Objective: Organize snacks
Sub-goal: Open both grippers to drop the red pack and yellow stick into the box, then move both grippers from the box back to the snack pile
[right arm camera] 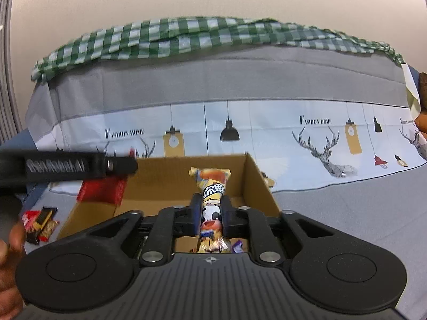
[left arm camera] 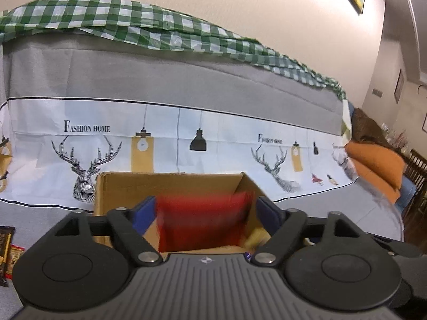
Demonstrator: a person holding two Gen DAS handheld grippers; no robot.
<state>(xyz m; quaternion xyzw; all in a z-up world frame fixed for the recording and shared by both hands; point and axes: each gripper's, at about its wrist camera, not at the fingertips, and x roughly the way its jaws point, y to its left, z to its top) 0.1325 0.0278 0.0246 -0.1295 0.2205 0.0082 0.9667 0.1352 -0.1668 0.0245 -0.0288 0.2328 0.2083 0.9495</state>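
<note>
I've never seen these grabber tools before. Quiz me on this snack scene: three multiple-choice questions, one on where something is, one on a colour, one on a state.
1. Where is the loose pile of small snacks?
A. On the table left of the box
B. Inside the box
C. On the checked cloth

2. What colour is the packet between the left gripper's fingers?
A. Green
B. Red
C. White

3. What is the right gripper doing?
A. Hanging open and empty
B. Pressing on the box wall
C. Clamped on the cow-print snack

Answers
1. A: the pile lies on the grey cloth outside the box's left wall.
2. B: the blurred packet over the box is red.
3. C: both fingers press the yellow wrapper's sides, above the open box.
</note>
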